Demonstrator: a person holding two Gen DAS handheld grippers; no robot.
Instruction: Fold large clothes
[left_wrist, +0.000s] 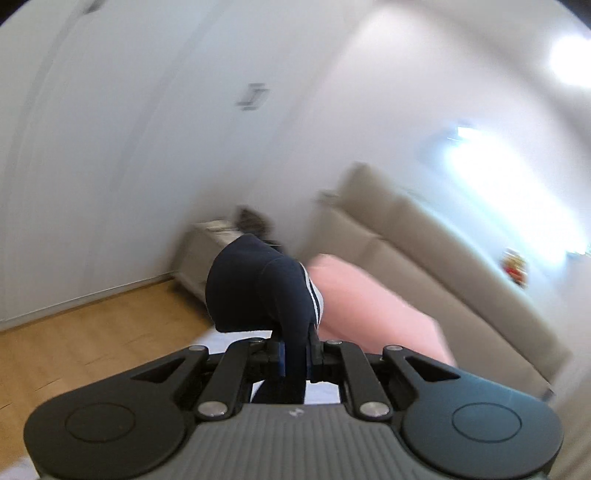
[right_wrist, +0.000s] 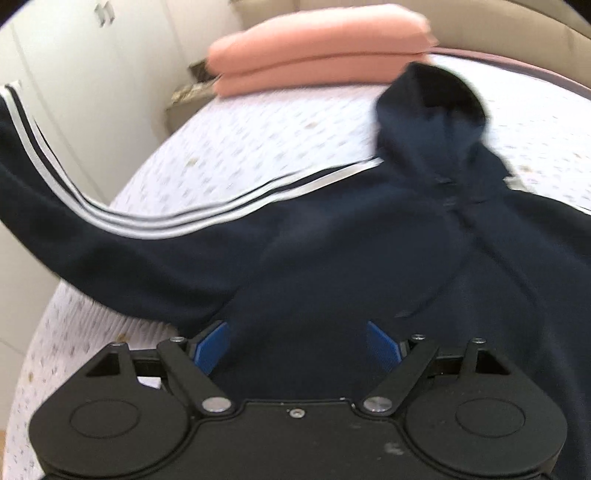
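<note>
My left gripper fingers clamp the hoodie sleeve, lifted off the bed. Right gripper fingers wide over the hoodie body.

left hand-held gripper: clamped, near level | right hand-held gripper: jaws wide, angled down

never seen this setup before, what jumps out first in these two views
A navy hooded sweatshirt with white stripes down its sleeve sprawls across the white patterned bedspread, its hood toward the far side. The left gripper is shut on the striped sleeve end, held above the bed, while the right gripper stands open over the body. Behind lie two stacked pink pillows.
</note>
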